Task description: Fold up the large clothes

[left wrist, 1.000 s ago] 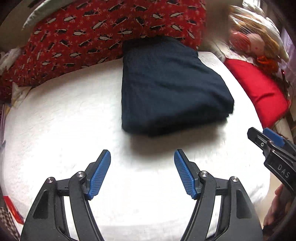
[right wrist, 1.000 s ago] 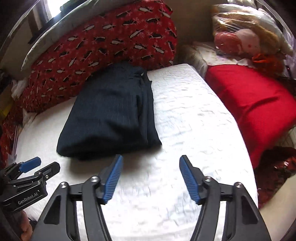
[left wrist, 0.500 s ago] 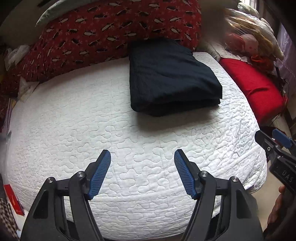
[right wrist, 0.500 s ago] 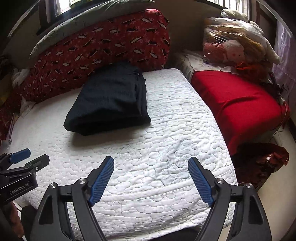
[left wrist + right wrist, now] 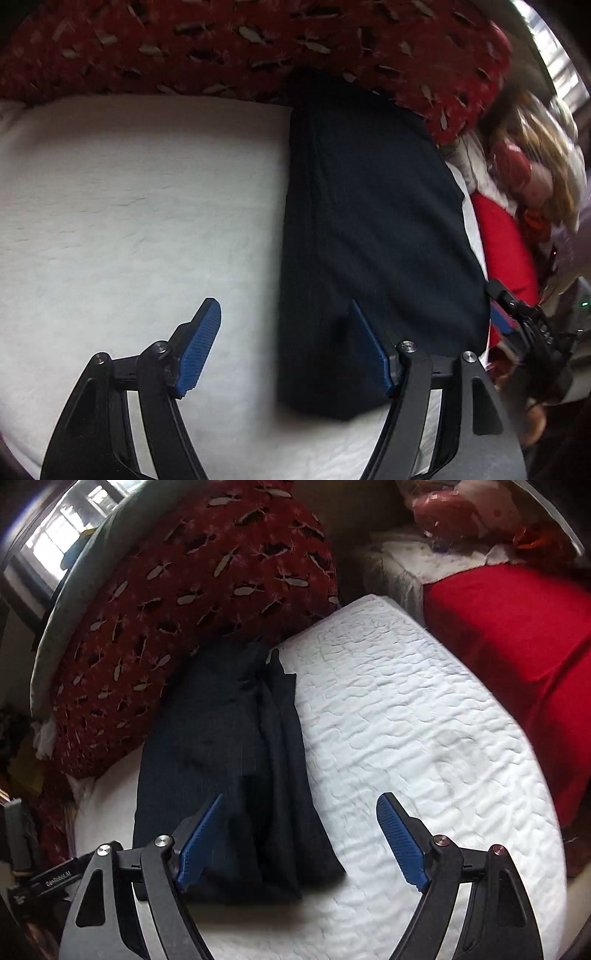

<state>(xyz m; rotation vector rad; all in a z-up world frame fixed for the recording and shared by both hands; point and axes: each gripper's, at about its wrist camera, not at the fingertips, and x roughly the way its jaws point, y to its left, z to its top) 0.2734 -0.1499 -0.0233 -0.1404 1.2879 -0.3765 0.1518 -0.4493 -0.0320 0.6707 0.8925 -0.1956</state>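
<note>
Our white quilted mattress [image 5: 424,720] carries the folded dark garment [image 5: 369,229], which lies toward its far edge against the red patterned pillow [image 5: 192,602]. Our left gripper [image 5: 288,343] and right gripper [image 5: 299,842] both gape empty over its near end. We risk pinching only the top layer, so the stack would spill open on lifting.

Left tool [image 5: 286,341], right tool [image 5: 301,843]: black frames, ribbed blue pads, silver screws.

Daylit, motion-blurred fisheye views (left worse), 2 dark, warped rims.
</note>
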